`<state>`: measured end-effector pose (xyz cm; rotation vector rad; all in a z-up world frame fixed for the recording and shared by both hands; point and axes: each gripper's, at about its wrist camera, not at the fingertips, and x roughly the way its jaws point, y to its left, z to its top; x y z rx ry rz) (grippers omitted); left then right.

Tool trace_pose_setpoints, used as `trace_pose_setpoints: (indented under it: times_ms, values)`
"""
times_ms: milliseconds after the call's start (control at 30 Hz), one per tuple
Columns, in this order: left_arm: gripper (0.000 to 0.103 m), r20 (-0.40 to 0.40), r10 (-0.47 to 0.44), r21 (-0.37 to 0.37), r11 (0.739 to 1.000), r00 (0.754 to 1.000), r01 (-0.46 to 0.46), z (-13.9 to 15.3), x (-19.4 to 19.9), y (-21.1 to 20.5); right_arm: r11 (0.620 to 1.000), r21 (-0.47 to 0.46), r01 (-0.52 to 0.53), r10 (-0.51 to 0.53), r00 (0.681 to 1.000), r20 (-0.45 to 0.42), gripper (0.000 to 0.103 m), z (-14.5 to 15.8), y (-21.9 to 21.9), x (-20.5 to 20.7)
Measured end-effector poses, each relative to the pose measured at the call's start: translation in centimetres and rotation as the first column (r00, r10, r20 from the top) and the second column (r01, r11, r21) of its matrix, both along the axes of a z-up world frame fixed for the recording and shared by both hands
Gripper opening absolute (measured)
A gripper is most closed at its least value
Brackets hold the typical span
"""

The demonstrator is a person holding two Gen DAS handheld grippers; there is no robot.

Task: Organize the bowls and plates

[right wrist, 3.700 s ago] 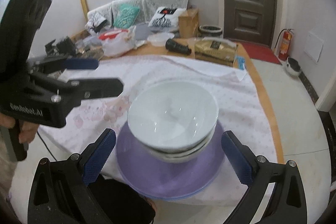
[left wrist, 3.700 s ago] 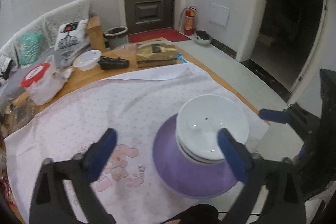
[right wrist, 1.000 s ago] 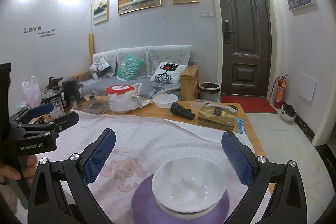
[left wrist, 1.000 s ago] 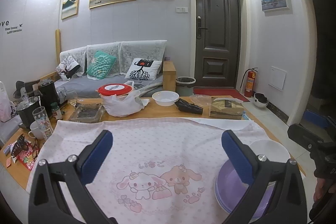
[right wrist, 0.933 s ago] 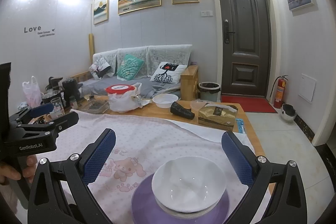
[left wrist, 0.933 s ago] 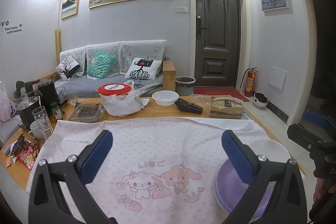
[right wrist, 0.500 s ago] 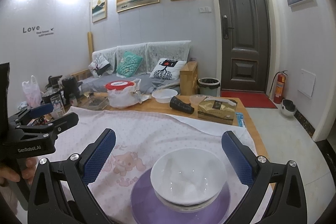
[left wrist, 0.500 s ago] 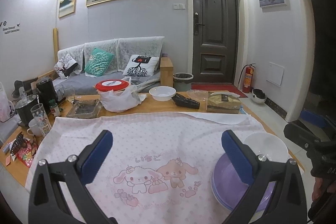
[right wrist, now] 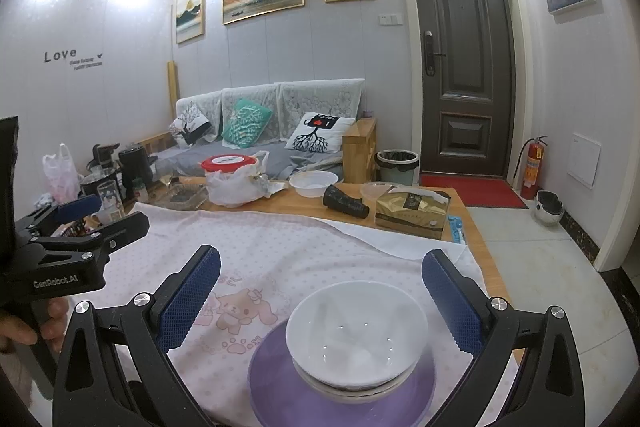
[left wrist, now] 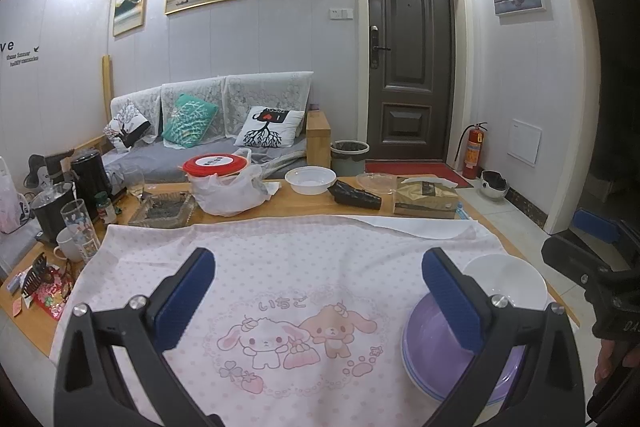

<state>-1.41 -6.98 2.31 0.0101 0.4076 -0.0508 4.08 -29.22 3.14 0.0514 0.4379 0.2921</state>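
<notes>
White bowls [right wrist: 356,331] sit nested on stacked purple plates [right wrist: 276,387] at the near right corner of the pink cloth. In the left wrist view the same bowls [left wrist: 508,279] and purple plates [left wrist: 424,347] show at the lower right, partly behind a finger. My right gripper [right wrist: 320,303] is open, raised just behind the bowls and holding nothing. My left gripper [left wrist: 320,303] is open over the cloth's rabbit print, left of the stack, also holding nothing. The left gripper's body [right wrist: 72,251] appears at the left of the right wrist view, held by a hand.
A pink printed cloth [left wrist: 280,267] covers the wooden table [left wrist: 316,201]. Along the far edge stand a white bowl [left wrist: 310,179], a black case [left wrist: 354,195], a gold tissue box [left wrist: 424,195], a red-lidded container in a bag [left wrist: 220,179], glasses and kettles [left wrist: 80,195]. A sofa lies beyond.
Both grippers have lifted and drawn back from the stacked bowls and plates since the earliest frames. In the last second both views tipped slightly downward; the stack has stayed put.
</notes>
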Motion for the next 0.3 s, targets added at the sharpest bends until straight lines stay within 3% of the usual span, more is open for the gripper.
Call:
trace_pose_setpoints:
  times_ms: [300]
  values:
    - [0.103, 0.013, 0.008, 0.007, 1.0, 1.0, -0.008, 0.51, -0.18, 0.2, 1.0, -0.004, -0.004, 0.005, 1.0, 0.006, 0.1, 0.15, -0.05, -0.21]
